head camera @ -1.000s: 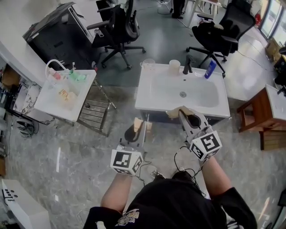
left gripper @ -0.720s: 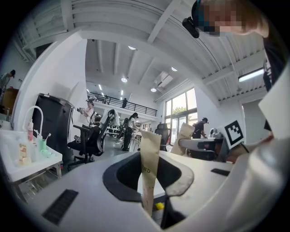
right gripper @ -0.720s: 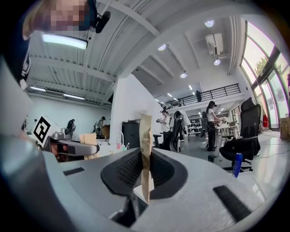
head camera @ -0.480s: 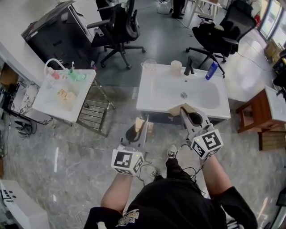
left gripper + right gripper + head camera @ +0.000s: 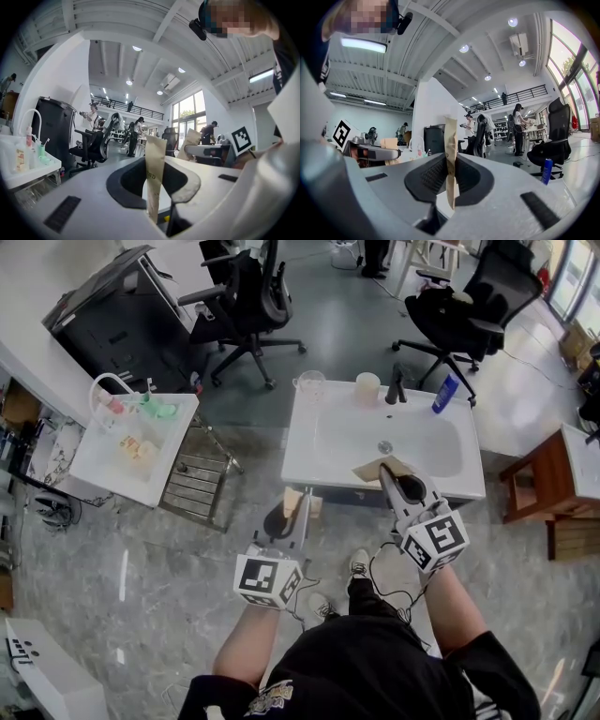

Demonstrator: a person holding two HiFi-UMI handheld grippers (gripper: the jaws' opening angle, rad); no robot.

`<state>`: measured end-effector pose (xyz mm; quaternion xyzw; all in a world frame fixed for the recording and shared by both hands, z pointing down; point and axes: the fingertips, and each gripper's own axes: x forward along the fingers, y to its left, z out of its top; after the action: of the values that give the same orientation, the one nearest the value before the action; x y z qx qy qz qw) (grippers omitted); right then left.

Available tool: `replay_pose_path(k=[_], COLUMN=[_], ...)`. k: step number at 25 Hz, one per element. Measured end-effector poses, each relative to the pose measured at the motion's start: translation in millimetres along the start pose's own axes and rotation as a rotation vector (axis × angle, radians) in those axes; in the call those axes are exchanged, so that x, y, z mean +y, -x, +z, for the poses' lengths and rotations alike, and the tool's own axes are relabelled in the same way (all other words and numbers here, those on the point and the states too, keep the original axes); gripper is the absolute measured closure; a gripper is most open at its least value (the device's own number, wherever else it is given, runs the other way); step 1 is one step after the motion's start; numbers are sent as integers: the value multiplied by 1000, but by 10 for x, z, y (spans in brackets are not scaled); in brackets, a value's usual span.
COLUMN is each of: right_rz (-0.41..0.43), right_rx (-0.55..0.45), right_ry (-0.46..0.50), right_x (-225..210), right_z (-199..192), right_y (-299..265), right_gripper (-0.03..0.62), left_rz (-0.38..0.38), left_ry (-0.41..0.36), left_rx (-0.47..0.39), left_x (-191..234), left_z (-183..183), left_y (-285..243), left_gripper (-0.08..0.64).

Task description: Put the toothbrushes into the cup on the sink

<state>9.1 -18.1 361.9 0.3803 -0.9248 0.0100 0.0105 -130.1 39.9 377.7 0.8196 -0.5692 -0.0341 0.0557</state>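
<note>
Both moved nearer the sink (image 5: pixel 323 465) vs 1 s ago, pointing level; L gripper (image 5: pixel 301 499) & R gripper (image 5: pixel 383 471) each clamp a paper packet (image 5: pixel 154 173).

The left packet (image 5: pixel 154 168), flat tan paper with dark print, stands upright, clamped in the left gripper (image 5: pixel 298 509) at lower centre, short of the sink (image 5: pixel 319 460). The right packet (image 5: pixel 451 154), also tan and upright, is clamped in the right gripper (image 5: pixel 383 472) over the white sink's near rim. A beige cup (image 5: pixel 367 387) stands upright on its far rim.
</note>
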Motion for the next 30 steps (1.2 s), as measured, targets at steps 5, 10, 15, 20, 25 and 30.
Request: replay_pose_path(k=[5,10,15,20,25,30], right_rz=[7,21,33,52,80,110], right_rx=[-10,-11,-11,-15,-18,-16], right_ry=[-21,-38,-51,-64,-65,-60], right_x=[-306,-618,-989,-1315,-1538,-1663], right_z=[-14,-41,-94,-102,-105,-133], right_y=[-163,-337,-539,-745,-911,-983], right_gripper=[557,557,557,557,557,557], left_rz=[15,31,43,64,92,115], left_ry=[-13,-18,-26,-35,-45,-54], left_rx=[8,16,24,26,19,7], left_x=[28,55,75,115,155,161], left_z=[20,6,-23,1,35,74], left_y=[-308,-663,-1073,-1444,-1705,-1899], left_gripper=[497,497,497,497,497,497])
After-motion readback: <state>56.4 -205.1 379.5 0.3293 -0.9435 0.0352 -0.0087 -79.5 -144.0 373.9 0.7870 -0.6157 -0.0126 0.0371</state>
